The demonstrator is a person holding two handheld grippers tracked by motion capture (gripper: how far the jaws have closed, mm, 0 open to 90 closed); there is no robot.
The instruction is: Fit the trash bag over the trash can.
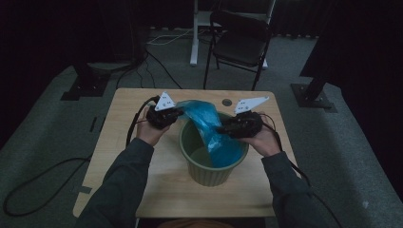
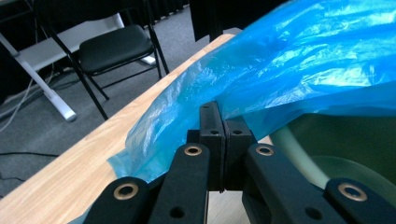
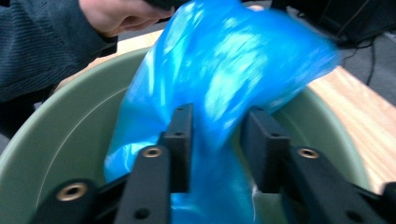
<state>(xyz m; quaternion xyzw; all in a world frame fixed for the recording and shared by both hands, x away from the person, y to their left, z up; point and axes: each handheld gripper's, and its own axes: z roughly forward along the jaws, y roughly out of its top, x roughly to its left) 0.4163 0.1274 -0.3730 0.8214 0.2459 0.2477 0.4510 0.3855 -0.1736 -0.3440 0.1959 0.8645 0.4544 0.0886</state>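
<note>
A light wooden table is set on grey carpet in a dim room, with a black folding chair at the upper centre of the high view. In the left gripper view, the jaws of the left gripper are seen pressed together at lower centre, with an edge of the blue plastic bag pinched between the pads. In the right gripper view, the jaws of the right gripper are seen standing apart at lower centre; the blue film passes between them, but it is not pressed by the pads. Outward from the jaws, the bag is stretched from the left gripper at centre left of the high view, across the rim, and down into the green bucket at the centre of the frame, where its lower part is draped against the right inner wall beside the right gripper. The lining of the bucket is judged to be partly done: the bag has been placed inside, but its mouth has not been spread, and no part of it is folded over the rim. Opening of the mouth and fitting of its edge around the rim remain to be done.
</note>
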